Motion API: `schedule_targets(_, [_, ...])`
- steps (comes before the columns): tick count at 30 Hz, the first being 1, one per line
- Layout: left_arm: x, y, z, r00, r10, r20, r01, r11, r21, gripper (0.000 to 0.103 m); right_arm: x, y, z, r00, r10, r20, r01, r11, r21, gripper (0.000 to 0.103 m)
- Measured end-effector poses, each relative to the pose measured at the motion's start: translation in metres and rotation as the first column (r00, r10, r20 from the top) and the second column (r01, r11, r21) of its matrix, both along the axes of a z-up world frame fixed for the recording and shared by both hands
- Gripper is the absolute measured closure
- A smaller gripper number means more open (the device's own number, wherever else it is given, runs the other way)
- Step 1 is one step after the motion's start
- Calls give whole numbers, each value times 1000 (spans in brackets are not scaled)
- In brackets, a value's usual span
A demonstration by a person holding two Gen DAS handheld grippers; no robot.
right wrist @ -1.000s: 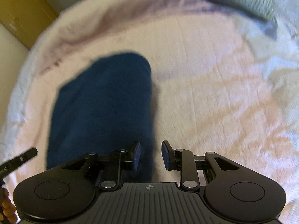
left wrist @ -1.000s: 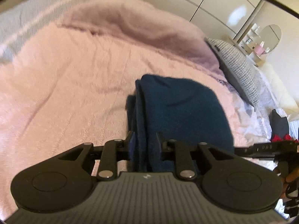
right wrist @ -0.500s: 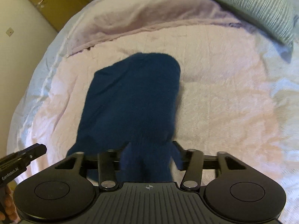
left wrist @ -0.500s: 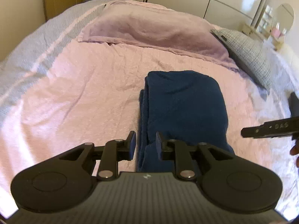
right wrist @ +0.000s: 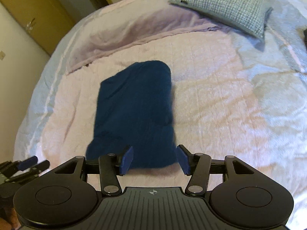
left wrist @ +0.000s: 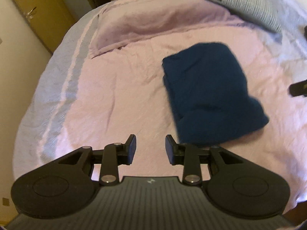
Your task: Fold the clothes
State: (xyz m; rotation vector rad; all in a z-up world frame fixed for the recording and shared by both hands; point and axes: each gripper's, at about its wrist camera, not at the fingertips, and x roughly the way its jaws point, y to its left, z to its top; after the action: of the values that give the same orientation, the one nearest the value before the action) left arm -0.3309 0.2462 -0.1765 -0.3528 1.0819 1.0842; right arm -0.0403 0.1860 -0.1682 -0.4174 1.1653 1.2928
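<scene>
Garment: dark blue, folded into a compact block, lying flat on the pink cover, roughly mid-bed. A second ago both tools sat low at its near edge, pads on either side of the cloth. Now both are clear of it.

Left gripper: jaws opening, nothing between them; only cover shows in the gap. Garment sits off to its right.

Right gripper: jaws spread, released; the garment's near edge shows through the gap, below the pads, not pinched.

Reading: last fold set down and let go; this piece looks finished, judging by its tidy outline.

Edges: near end slightly bulged, left side shows stacked layers.

Room: bare cover on every side of the garment. Lilac pillow and checked pillow well apart, at the head.
</scene>
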Motion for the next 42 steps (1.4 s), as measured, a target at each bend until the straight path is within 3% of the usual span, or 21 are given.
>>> schedule_targets(10, [-29,-19,6,993,116,12,-115,990,-85,67,-12,-55,20,997,-62,45,61,998,19,49])
schedule_targets(18, [-59,-21,2,974,227,6,-223,962,-154,65,-17,-83,18,994,-97,55,96,995,8,48])
schedule_targets(31, [-62,-34,22,980,183,83,-171,977,-130,65,-35,-84,19,993,-72,90,73,997,-6,47])
schedule_targets(42, [-58,-19,20,973,175,147,-160,981,-109,61,-31,-70,7,991,-42,130,46,999,-29,46])
